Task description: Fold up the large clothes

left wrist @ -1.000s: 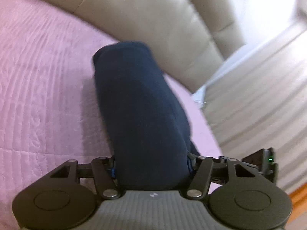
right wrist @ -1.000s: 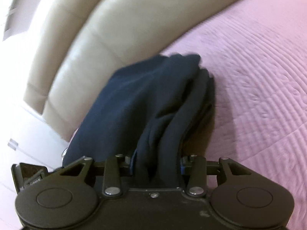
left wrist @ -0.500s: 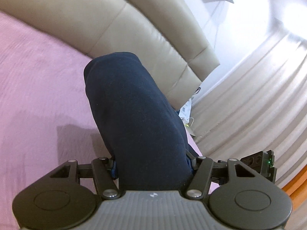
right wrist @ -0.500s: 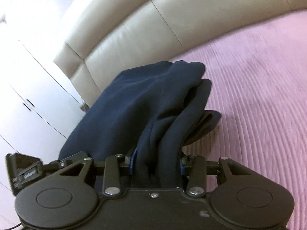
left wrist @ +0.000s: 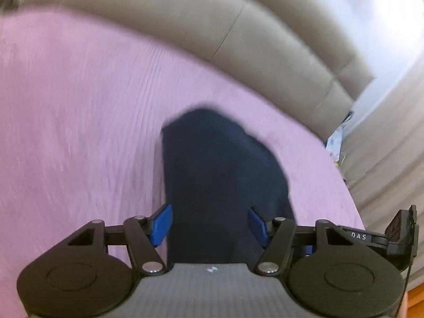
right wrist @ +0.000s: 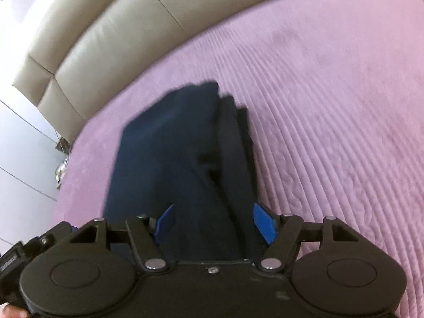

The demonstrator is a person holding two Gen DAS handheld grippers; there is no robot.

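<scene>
Letting go of the folded navy garment (left wrist: 220, 175) on the bed (left wrist: 79, 106)

My right gripper (right wrist: 216, 221) is opening off the cloth it clamped; left gripper (left wrist: 209, 224) jaws stand apart too: fold placed

Counting one dark navy garment (left wrist: 222, 175), folded, lying on one pink quilted bedspread (left wrist: 79, 111), with one beige padded headboard (left wrist: 265, 34) running behind it, showing several cushioned panels. Counting two grippers, left gripper (left wrist: 209, 225) and right gripper (right wrist: 216, 222), each carrying two blue pads, so four pads (left wrist: 161, 224) in total. I'm also seeing one small clutter of items (left wrist: 338, 143) sitting past the bed corner, too blurred for counting.
</scene>
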